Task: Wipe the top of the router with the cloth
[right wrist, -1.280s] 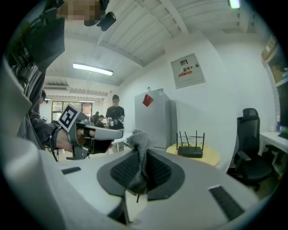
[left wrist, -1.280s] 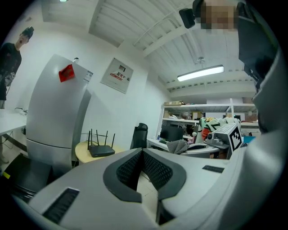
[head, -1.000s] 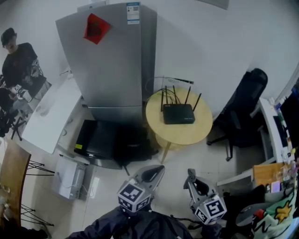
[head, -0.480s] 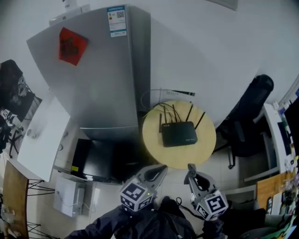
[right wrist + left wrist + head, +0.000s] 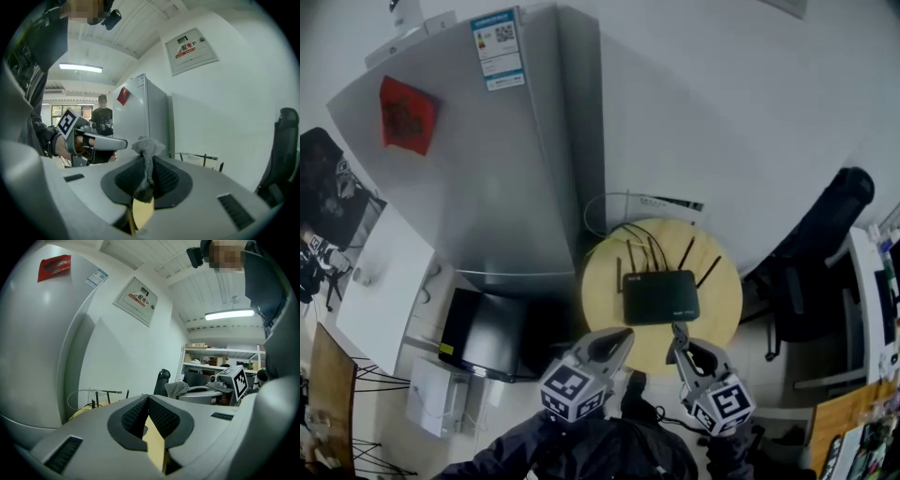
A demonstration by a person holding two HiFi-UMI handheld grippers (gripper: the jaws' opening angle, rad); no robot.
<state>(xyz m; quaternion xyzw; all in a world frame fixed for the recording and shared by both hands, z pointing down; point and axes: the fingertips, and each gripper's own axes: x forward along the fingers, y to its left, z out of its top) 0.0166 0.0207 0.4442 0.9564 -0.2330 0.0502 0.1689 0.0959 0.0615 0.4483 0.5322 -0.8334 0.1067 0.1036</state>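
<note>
Router on round table | fridge beside | cloth in right hand-held gripper

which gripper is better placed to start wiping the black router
Right. The right gripper is shut on the grey cloth and hangs just short of the black router on the round wooden table; the left gripper is shut, empty.

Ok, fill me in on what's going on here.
A person holds a hand-held gripper in each hand, facing a small round table beside a fridge. The right hand-held gripper is shut on a grey cloth, pinched between its jaws. The left hand-held gripper is shut with nothing in it. The black router sits on the table, and both grippers are at the table's near edge; the cloth is not yet on the router.
</note>
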